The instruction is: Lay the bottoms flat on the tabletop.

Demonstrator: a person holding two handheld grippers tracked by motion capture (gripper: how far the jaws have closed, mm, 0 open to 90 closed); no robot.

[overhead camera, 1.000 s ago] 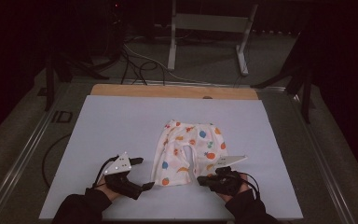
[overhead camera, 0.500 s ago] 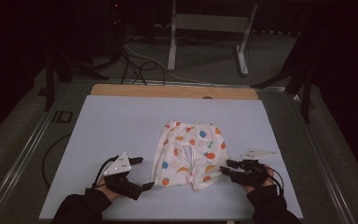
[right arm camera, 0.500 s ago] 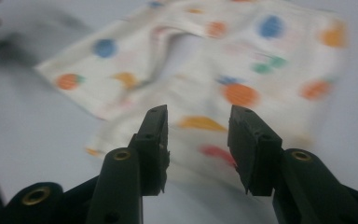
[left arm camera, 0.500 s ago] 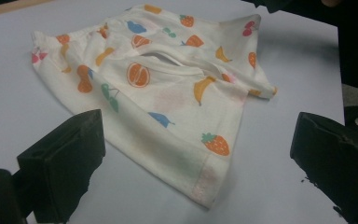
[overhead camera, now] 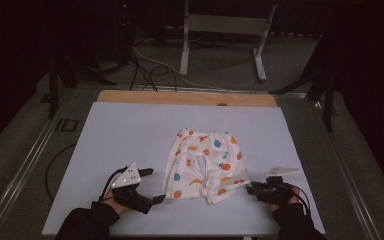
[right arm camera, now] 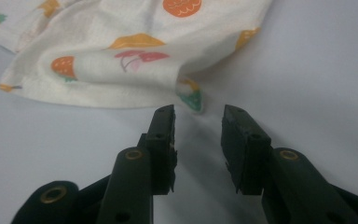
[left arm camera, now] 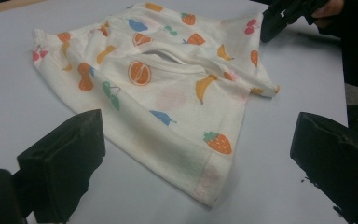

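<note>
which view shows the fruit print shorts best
The high view: the whole shorts lie flat between both grippers. The left gripper view gives a close look at one leg hem and the print; the right gripper view catches an edge near its open jaws.

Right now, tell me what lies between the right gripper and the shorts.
Nothing: bare white mat separates the open right gripper from the shorts' corner, seen in the right gripper view.
</note>
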